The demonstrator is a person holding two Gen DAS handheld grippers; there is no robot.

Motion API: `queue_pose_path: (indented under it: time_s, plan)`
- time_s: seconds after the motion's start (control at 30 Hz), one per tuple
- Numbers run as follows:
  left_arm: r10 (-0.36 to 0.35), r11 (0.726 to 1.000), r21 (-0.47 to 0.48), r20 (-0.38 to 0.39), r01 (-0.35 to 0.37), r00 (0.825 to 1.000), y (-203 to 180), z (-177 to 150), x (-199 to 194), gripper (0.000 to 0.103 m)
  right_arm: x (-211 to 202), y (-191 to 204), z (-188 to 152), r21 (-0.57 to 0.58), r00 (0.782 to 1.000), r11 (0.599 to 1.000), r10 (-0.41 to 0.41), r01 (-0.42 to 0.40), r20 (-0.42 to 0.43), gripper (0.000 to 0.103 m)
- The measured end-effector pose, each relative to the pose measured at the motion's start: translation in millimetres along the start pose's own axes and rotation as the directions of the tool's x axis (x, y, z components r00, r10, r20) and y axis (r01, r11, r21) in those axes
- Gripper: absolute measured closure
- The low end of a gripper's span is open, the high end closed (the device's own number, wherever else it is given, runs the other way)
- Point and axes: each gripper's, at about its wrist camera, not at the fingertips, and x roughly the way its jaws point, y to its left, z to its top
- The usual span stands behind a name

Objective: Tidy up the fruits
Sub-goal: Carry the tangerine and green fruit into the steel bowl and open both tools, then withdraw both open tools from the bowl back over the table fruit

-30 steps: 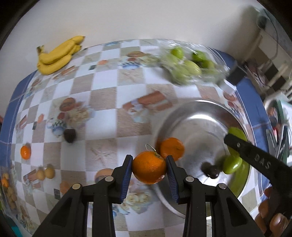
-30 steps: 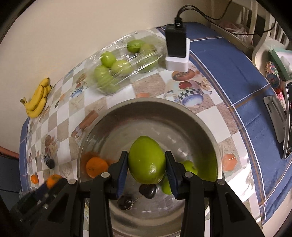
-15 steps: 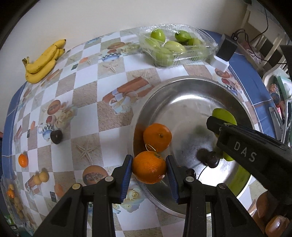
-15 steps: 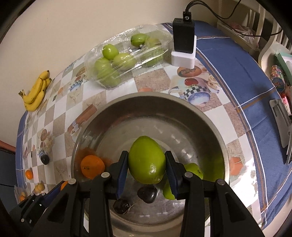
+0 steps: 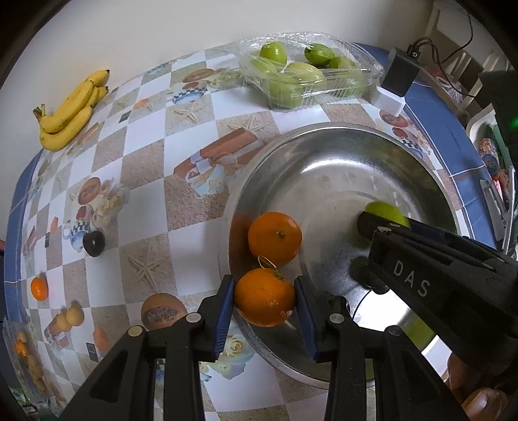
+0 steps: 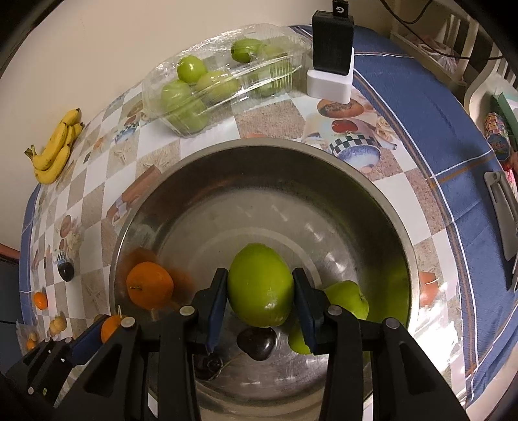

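Left gripper [image 5: 264, 297], right gripper [image 6: 260, 285]: jaws clamped, loaded.

The bowl [image 6: 382, 207] was made of shiny grey metal, and light was thrown back from it. The green fruit [image 6: 260, 285] was smooth and glossy. The orange [image 5: 264, 297] was covered in dimpled skin. Clear, crinkly plastic was seen on the box [image 6: 226, 74]. The tablecloth [image 5: 136, 181] looked smooth.

A home dining table laid out with fruit.
A printed oilcloth [image 5: 145, 155] of teacups, roses and starfish covers the table, set against a plain cream wall [image 6: 97, 48]; a white chair back [image 6: 453, 22], a plugged-in charger block [image 6: 332, 48] and a steel bowl [image 6: 372, 194] suggest a lived-in household.
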Motion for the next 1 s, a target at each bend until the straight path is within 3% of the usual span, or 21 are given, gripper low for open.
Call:
queue_pose_path:
  time_s: [0.3, 0.47, 0.7, 1.0]
  plan:
    - [-0.007, 1.0, -0.006, -0.002, 0.007, 1.0, 1.7, 0.3, -0.1, 0.063, -6.1, 2.0, 3.8, -0.012, 1.0, 1.0, -0.001, 0.001, 0.018, 0.061]
    - [-0.049, 0.999, -0.023, -0.005, 0.048, 0.999, 3.9, 1.0, -1.4, 0.051, -11.5, 2.9, 5.6, -0.011, 0.999, 1.0, 0.005, -0.005, 0.032, 0.061]
    - [-0.048, 0.998, -0.038, 0.024, 0.049, 0.999, 7.3, 3.2, -9.7, 0.051, -21.4, 2.7, 7.1, -0.007, 0.998, 1.0, 0.015, -0.015, 0.053, 0.061]
    - [0.024, 0.978, -0.208, 0.059, -0.012, 0.998, 50.5, 4.1, -14.0, 0.051, -28.2, 9.4, 7.4, -0.027, 0.998, 1.0, 0.013, -0.011, 0.067, 0.061]
